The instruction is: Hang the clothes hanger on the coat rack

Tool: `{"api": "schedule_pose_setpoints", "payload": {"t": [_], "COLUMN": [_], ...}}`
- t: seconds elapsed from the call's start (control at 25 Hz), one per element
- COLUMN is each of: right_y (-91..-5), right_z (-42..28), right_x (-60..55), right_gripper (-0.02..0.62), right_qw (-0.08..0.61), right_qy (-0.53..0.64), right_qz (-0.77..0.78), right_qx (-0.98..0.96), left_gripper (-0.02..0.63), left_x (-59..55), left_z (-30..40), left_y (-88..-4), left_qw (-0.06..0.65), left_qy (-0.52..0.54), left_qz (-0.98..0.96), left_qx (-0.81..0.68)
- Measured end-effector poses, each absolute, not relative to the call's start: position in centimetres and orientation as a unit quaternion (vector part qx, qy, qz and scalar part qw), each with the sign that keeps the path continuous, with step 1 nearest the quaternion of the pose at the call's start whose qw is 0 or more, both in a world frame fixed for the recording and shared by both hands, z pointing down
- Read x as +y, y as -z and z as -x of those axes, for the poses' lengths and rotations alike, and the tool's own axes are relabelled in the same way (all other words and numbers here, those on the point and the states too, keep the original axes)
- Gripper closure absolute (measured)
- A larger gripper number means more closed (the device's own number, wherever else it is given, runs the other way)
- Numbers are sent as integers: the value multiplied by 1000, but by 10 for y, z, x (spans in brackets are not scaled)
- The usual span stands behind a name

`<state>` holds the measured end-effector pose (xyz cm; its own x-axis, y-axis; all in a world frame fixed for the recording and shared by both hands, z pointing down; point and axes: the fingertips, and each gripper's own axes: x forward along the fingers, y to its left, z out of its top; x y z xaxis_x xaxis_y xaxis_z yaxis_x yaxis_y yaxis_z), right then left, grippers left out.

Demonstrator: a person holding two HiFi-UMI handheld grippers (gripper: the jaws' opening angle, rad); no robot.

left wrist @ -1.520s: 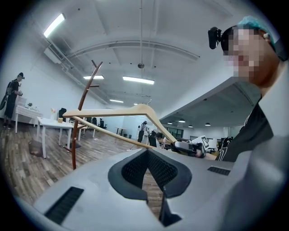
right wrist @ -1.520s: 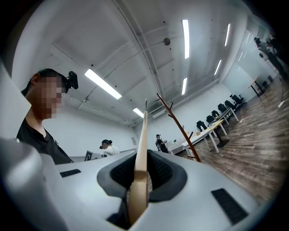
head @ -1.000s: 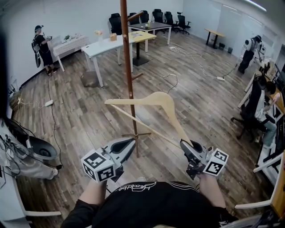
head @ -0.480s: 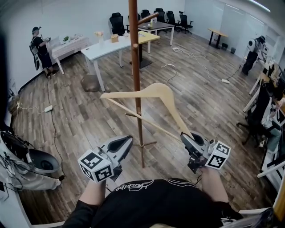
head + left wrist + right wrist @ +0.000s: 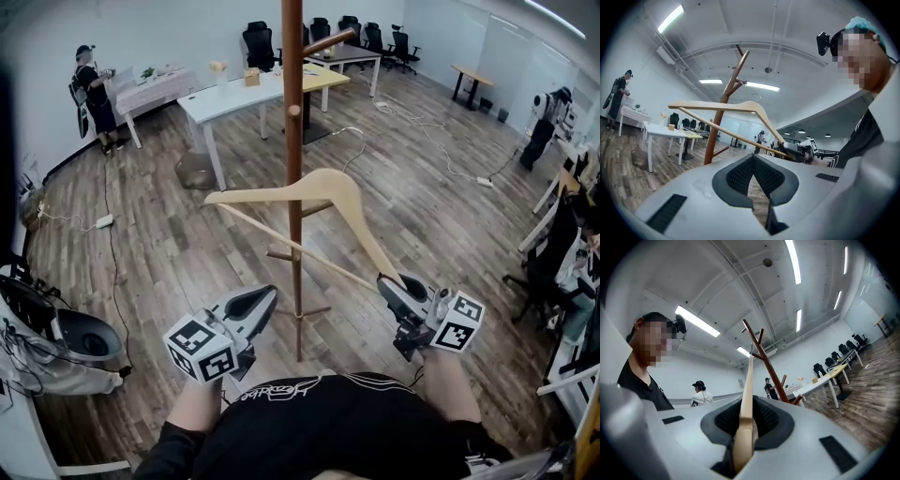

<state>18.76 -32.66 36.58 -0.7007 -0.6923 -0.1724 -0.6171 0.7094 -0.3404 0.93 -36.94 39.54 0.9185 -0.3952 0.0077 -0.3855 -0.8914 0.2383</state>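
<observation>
Both grippers and the clothes hanger (image 5: 330, 192) are closer to the coat rack (image 5: 293, 141) than a second ago. In the head view the pole now stands larger and nearer the middle, and the hanger's left arm crosses it where before it stopped beside it.

Right gripper (image 5: 386, 281): jaws narrow, clamped on the near end of the hanger's right arm. The right gripper view shows the pale wood (image 5: 747, 399) pressed between the two dark pads and running up and away toward the rack (image 5: 767, 367).

Left gripper (image 5: 267, 294): jaws together at the tips, nothing between them. Its own view shows the pads (image 5: 764, 176) meeting, with only floor visible behind. It hovers near left of the pole's base, apart from the hanger.

Hanger: held up in the air, roughly level, triangle spread left to right, with the lower bar slanting from far left to near right. From the left gripper view the hanger (image 5: 740, 107) overlaps the rack's trunk (image 5: 723, 110), and its wire hook rises just right of the trunk. Cannot tell whether wood touches pole. Hook is not on any peg.

Surroundings: wooden floor (image 5: 169, 244); white table (image 5: 230, 94) at far left.
</observation>
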Motion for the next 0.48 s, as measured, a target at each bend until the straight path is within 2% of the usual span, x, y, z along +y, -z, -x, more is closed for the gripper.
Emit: {"api": "schedule_pose_setpoints", "payload": {"t": [0.48], "right_y": [-336], "right_z": [-195], "right_x": [-406], "right_gripper": [518], "right_qw": [139], "right_qy": [119], "right_qz": [287], "right_qx": [940], "left_gripper": [598], "left_x": [-418], "left_z": [-7], "left_y": [-377], "left_qw": [110], "left_qy": [38], "left_qz": [-954], "left_qx": [-275]}}
